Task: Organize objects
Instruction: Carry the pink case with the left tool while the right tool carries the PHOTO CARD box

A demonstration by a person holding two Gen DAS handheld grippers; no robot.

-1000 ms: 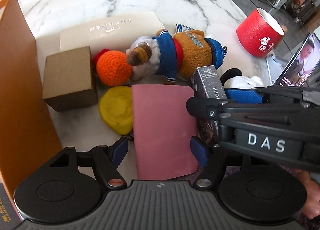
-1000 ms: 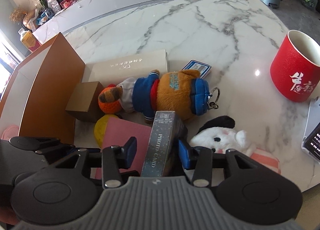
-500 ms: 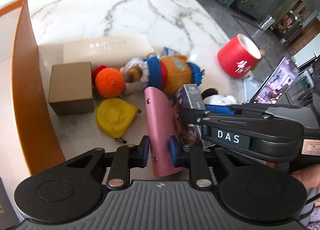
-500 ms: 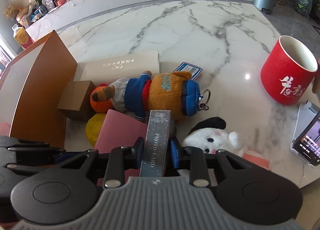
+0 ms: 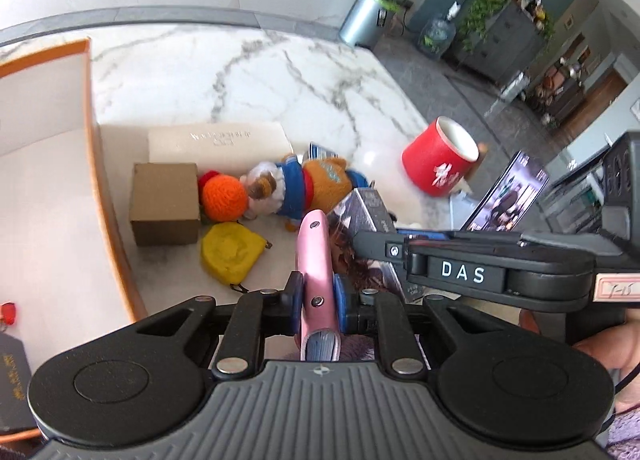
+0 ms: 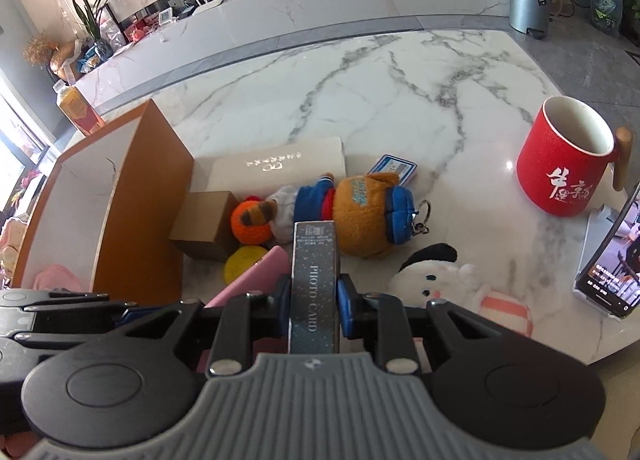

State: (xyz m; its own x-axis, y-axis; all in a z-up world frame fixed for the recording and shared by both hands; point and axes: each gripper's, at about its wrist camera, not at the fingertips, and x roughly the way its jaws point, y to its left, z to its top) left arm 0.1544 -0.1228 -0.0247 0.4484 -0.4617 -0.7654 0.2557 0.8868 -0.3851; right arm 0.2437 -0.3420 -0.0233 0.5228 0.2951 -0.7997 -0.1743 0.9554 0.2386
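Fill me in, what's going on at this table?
A person is tidying a marble table with two handheld grippers. The left gripper is shut on a pink notebook held edge-up. The right gripper is shut on a dark box printed PHOTO CARD. Plush toys, a brown cardboard box and a red mug remain on the table beside an orange-walled open box.

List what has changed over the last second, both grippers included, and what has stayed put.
The left hand-held gripper closed on the pink notebook, which lay flat, and lifted it on edge. The right hand-held gripper closed on the photo card box and raised it too. Both cameras now sit higher. The plush bear, brown box, yellow pouch and red mug stayed where they were.
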